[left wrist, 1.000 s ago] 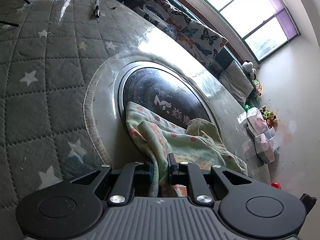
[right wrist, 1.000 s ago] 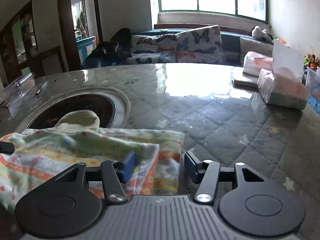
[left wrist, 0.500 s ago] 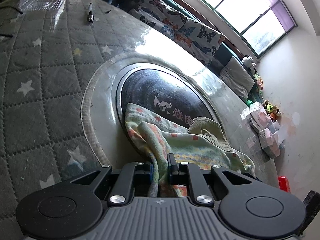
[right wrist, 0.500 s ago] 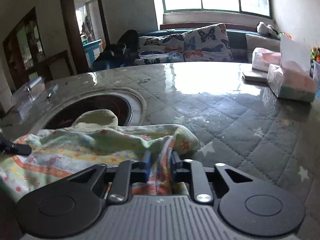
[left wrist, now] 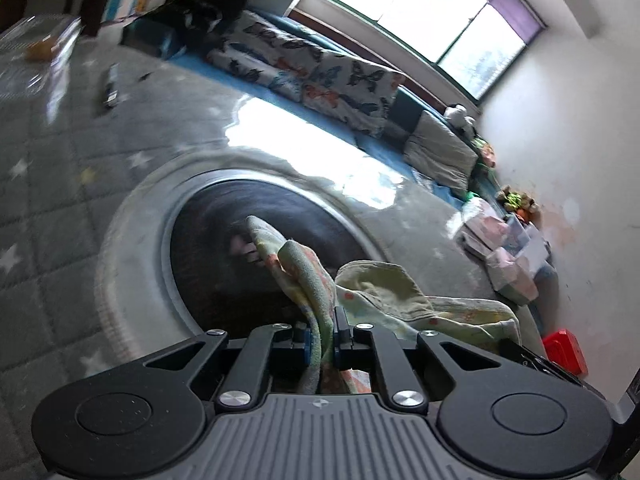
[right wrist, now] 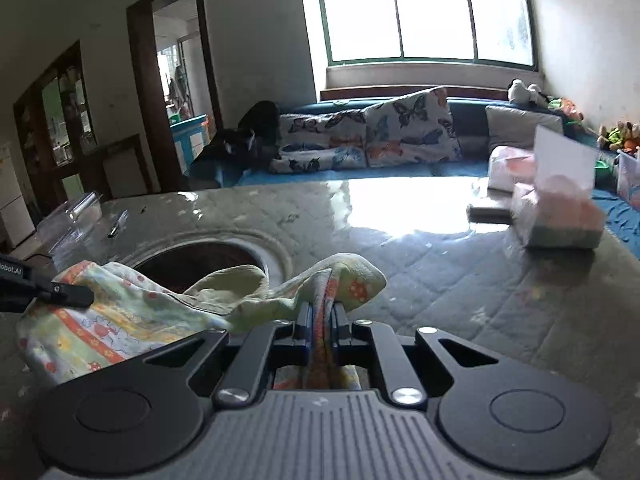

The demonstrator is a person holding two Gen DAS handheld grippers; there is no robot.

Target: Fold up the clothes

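Note:
A small pale green garment (left wrist: 384, 300) with orange dots and striped trim hangs between both grippers over the round table. My left gripper (left wrist: 320, 328) is shut on one edge of it; the cloth bunches between the jaws. My right gripper (right wrist: 320, 316) is shut on the opposite edge of the garment (right wrist: 132, 312), which sags down to the table on the left. The left gripper's tip (right wrist: 60, 292) shows at the left edge of the right wrist view, on the cloth.
The grey quilted star-pattern table cover (left wrist: 52, 208) has a dark round inset hotplate (left wrist: 224, 240) in its middle. Tissue packs (right wrist: 556, 220) stand at the right, a clear plastic box (right wrist: 72, 220) and a pen (right wrist: 116, 226) at the left. A sofa with butterfly cushions (right wrist: 368, 136) lies beyond.
My right gripper closed on the garment's edge and lifted it. My left gripper, still shut on the cloth, rose and tilted up, so the garment now hangs off the table between them.

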